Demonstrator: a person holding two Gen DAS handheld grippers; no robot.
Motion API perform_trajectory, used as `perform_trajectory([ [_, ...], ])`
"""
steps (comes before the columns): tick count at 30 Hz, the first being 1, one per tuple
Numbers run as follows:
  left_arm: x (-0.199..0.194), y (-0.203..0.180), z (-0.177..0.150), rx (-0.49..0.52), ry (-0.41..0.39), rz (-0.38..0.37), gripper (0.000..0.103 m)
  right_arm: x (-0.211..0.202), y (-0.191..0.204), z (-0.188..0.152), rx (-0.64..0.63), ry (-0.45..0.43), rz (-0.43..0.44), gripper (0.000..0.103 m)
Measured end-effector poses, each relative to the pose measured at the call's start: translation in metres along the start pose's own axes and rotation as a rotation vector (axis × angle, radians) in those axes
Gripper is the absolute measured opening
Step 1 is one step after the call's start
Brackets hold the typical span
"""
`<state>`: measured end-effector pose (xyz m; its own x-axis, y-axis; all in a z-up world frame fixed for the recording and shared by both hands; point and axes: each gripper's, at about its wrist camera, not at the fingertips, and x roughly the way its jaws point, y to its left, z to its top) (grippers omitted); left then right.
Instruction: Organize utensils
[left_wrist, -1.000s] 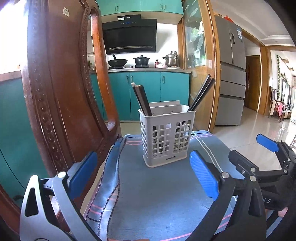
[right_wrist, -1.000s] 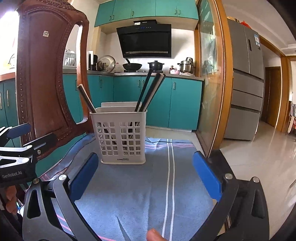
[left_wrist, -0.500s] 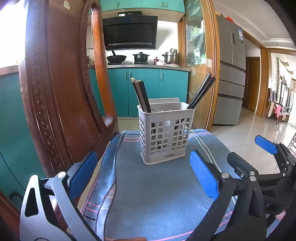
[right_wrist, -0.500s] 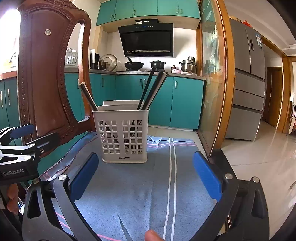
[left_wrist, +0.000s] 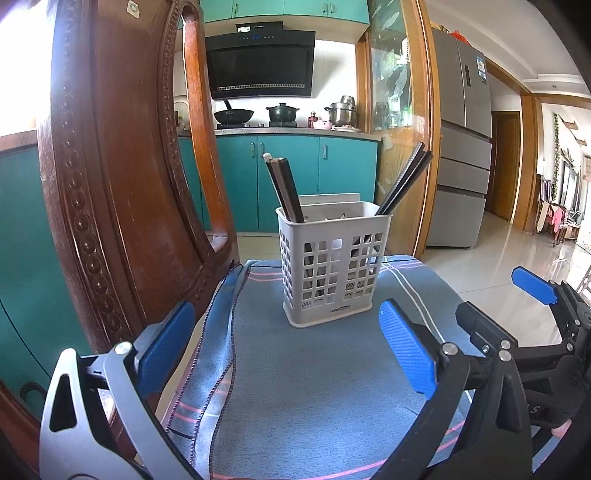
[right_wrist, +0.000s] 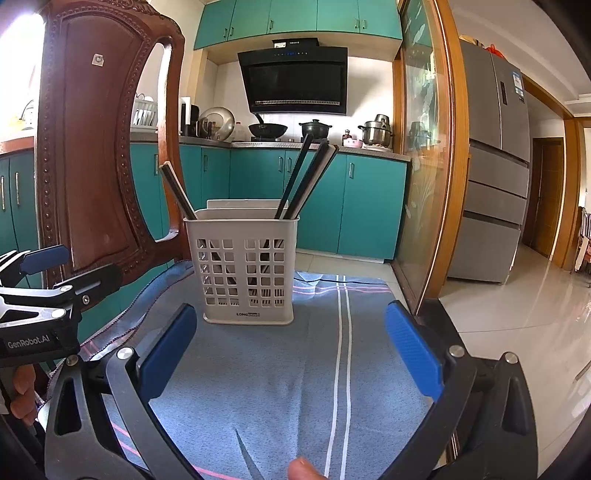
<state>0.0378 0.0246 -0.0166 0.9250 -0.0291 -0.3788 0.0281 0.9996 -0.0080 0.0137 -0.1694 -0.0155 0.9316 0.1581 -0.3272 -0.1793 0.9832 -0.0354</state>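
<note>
Both grippers, left and right, are spread wide, holding nothing. Lift chopsticks straight up from the basket, slowly.

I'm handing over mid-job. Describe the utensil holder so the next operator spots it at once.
On the blue striped cloth beside the carved wooden chair back stands a pale plastic basket with square holes in its walls. Dark chopsticks lean out of its top; it is the only container on the cloth.

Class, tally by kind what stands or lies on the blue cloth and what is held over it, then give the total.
White utensil basket: 1
Bunches of dark chopsticks: 2, left bunch and right bunch
Open grippers: 2, left gripper and right gripper
Total: 5
</note>
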Motion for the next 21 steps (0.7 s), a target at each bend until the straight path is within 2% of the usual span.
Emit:
perform_trajectory([
  [21,0.0020,-0.0010,-0.0020,0.020,0.000,0.022,0.099,-0.0024,-0.0061,0.0021,0.024,-0.013,-0.012,0.100],
])
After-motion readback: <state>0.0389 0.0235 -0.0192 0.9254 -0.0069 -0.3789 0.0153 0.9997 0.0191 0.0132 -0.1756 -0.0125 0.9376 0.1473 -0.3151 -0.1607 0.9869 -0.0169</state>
